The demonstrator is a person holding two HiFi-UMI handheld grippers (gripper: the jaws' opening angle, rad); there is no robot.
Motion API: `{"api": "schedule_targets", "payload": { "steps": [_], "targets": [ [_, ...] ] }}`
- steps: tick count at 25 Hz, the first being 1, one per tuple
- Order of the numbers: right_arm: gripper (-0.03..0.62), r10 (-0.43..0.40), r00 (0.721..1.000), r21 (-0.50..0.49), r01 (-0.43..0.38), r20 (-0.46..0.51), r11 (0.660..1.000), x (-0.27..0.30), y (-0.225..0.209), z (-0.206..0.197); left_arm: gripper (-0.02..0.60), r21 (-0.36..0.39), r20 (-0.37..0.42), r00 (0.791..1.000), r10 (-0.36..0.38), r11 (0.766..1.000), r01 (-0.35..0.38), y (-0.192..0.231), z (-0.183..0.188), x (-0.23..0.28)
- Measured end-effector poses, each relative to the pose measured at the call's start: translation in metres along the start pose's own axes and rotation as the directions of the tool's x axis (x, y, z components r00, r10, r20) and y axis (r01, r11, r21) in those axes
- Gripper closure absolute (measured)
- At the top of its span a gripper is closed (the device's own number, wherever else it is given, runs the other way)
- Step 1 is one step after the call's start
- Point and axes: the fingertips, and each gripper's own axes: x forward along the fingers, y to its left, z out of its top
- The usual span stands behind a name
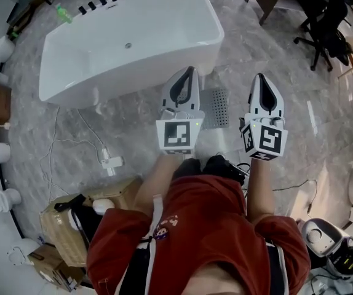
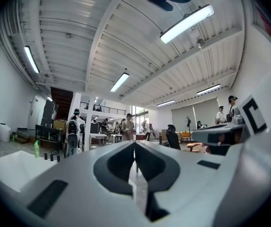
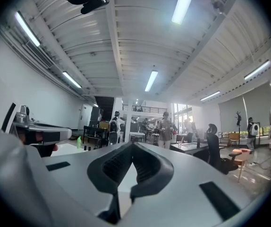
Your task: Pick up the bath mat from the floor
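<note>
Marbled grey floor (image 1: 275, 66) surrounds a white bathtub (image 1: 127, 42). The bath mat (image 1: 216, 107), a small grey dotted rectangle, lies flat far below and between the two grippers, its near edge hidden behind the left gripper (image 1: 190, 71). That one and the right gripper (image 1: 260, 77) have jaws pressed together on nothing, pointing level across the room. The reach seems not yet begun. Next, a gripper must dip toward the mat and part its jaws over an edge.
</note>
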Motion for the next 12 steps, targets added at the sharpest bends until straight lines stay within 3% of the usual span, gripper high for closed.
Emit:
{"api": "schedule_targets", "payload": {
  "steps": [3, 12],
  "targets": [
    [0.583, 0.015, 1.000, 0.005, -0.015, -0.011, 1.000, 0.008, -0.006, -0.009, 0.568, -0.021, -0.021, 1.000, 0.023, 1.000, -0.023, 0.002, -0.010, 0.011],
    [0.583, 0.082, 0.996, 0.065, -0.078, -0.047, 0.995, 0.048, -0.055, -0.042, 0.567, 0.050, -0.109, 0.989, 0.104, 0.994, -0.099, -0.012, -0.050, 0.053]
  ]
}}
